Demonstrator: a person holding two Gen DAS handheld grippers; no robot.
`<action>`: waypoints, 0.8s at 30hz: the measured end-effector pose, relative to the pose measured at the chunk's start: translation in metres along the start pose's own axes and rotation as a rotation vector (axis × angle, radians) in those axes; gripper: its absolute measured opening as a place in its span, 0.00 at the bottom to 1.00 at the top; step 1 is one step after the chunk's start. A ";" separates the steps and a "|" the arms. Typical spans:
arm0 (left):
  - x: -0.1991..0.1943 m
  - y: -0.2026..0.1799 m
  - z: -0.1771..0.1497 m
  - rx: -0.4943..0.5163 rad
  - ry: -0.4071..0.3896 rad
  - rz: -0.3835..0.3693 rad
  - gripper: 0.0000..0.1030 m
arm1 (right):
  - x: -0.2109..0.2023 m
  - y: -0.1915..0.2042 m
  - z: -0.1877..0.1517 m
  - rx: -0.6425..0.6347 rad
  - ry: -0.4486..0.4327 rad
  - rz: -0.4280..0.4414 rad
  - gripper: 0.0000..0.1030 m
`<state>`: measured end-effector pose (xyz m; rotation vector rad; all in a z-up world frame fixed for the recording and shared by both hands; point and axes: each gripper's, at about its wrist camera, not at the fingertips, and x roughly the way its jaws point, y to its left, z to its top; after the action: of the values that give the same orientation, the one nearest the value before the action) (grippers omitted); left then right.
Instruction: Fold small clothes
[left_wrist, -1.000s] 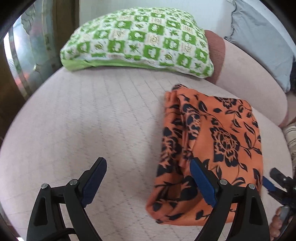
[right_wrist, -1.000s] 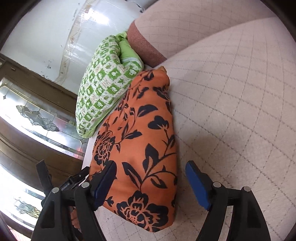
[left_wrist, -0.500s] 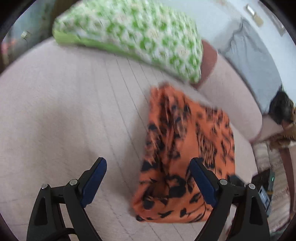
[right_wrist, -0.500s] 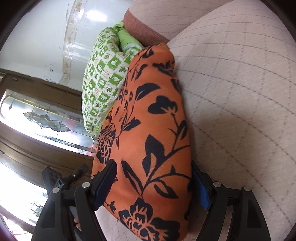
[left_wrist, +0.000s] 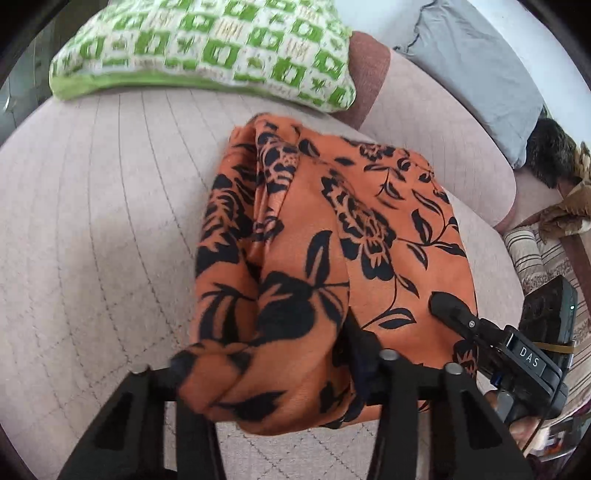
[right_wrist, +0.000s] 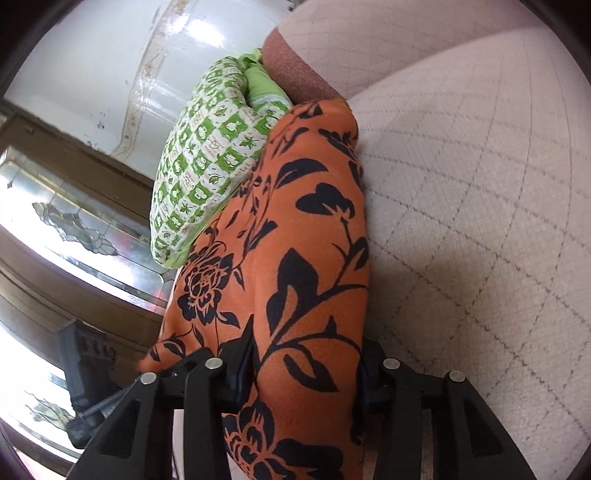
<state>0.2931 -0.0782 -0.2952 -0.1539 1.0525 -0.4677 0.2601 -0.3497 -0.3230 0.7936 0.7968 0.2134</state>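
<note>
An orange garment with a black flower print (left_wrist: 332, 236) lies folded on the pink quilted sofa seat (left_wrist: 92, 221). My left gripper (left_wrist: 266, 369) is closed on the garment's near left edge, with cloth bunched between its fingers. My right gripper (right_wrist: 299, 373) is closed on the garment (right_wrist: 295, 258) at its near right edge. The right gripper also shows in the left wrist view (left_wrist: 480, 332), at the garment's right side. The fingertips of both grippers are hidden under the cloth.
A green and white checked pillow (left_wrist: 207, 48) lies at the back of the seat, touching the garment's far end (right_wrist: 207, 155). A grey pillow (left_wrist: 476, 70) leans on the sofa back (left_wrist: 436, 147). A wooden glass-panelled door (right_wrist: 55, 221) stands beyond the sofa.
Both grippers moved forward onto the garment and closed on its near edge. The cloth is now bunched up between the fingers of each.
</note>
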 end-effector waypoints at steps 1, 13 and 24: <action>-0.003 -0.005 -0.001 0.023 -0.012 0.011 0.39 | -0.002 0.002 0.000 -0.010 -0.005 -0.003 0.42; -0.056 -0.048 -0.037 0.115 -0.084 -0.028 0.32 | -0.064 0.026 -0.006 -0.117 -0.110 -0.059 0.39; -0.075 -0.105 -0.134 0.246 -0.022 -0.002 0.32 | -0.143 -0.023 -0.065 0.026 -0.065 -0.122 0.39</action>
<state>0.1151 -0.1257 -0.2656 0.0582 0.9647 -0.5916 0.1121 -0.3942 -0.2875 0.7692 0.7852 0.0680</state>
